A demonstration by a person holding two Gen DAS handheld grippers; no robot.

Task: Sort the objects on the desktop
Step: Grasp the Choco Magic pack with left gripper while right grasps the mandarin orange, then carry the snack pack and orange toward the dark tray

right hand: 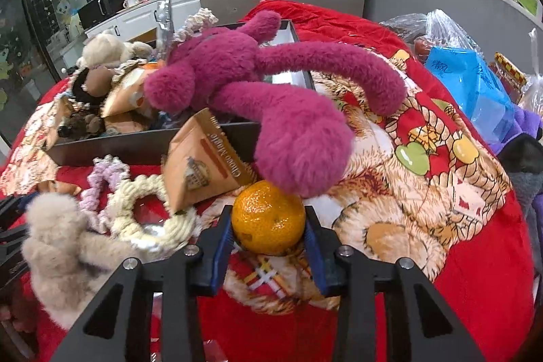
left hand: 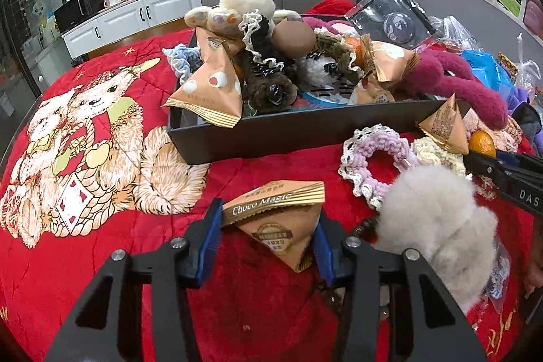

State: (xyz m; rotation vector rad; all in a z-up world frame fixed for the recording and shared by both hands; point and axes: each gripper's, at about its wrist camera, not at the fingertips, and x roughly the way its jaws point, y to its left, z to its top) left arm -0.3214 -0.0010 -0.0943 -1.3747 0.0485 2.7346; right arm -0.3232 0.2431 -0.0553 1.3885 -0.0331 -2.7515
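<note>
A pointed tan snack packet [left hand: 278,223] marked "Choco Magic" is held between the blue pads of the left gripper [left hand: 268,238]. The jaws are closed in on its two sides, just over the red blanket [left hand: 101,277] with the bear picture. A fluffy grey pom-pom [left hand: 437,233] is pressed close against the right side of this gripper. A purple knitted hair ring [left hand: 373,158] lies just past it.

A small orange [right hand: 268,217] is gripped between the pads of the right gripper [right hand: 269,241], with the jaws closed to the width of the fruit. The orange sits at the edge of the blanket's bear picture. The foot of a big pink plush toy [right hand: 271,97] hangs right over the orange and touches its top. Another tan packet [right hand: 207,158] leans against the orange's left side, and a cream rope ring [right hand: 152,216] lies beside that.

Behind both grippers a black box [left hand: 288,134] is filled high with packets, a cream teddy [left hand: 237,5], hair clips and other soft things. The pink plush is draped over the box's right wall. A blue plastic bag [right hand: 475,90] is seen far to the right.
</note>
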